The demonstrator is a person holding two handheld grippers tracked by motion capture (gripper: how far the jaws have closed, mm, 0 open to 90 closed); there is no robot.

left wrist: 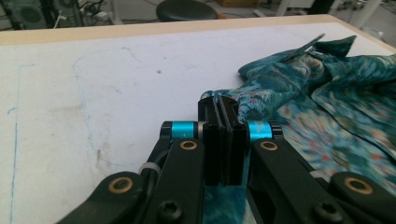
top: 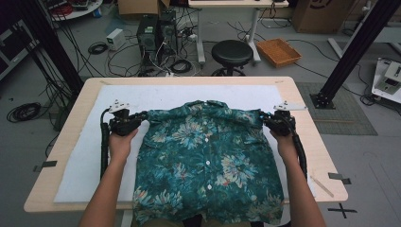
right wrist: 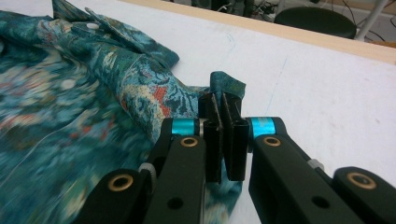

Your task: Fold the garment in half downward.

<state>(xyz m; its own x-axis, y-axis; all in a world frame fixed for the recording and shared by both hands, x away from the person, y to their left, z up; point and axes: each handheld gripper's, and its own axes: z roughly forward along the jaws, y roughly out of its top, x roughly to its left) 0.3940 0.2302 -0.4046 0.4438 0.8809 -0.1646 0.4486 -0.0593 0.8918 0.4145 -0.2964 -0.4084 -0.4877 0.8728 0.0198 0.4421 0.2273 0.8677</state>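
I have one shirt (top: 205,161) in front of me, teal with a flower print and a row of white buttons down its middle, lying front-up on the white mat (top: 90,156) with its collar at the far side and its hem hanging over the near edge of the table (top: 61,137). I count two grippers, one at each shoulder. My left gripper (top: 143,116) sits at the shirt's left shoulder, and in the left gripper view (left wrist: 223,109) its jaws are pressed together on a fold of the teal cloth, which runs down between them. My right gripper (top: 263,117) is at the right shoulder, and in the right gripper view (right wrist: 223,105) its jaws are likewise closed with a tuft of the fabric sticking up past them. Two hands hold them, the left hand (top: 121,142) and the right hand (top: 285,144), forearms coming in from the near side on either side of the shirt. The mat around the shirt is bare, with faint blue lines on it. Beyond the far edge of the table I see one round black stool (top: 231,54), one orange basket (top: 278,51) on the floor to its right, two dark computer towers (top: 156,33) to its left among loose cables, and a black frame post at each far corner.
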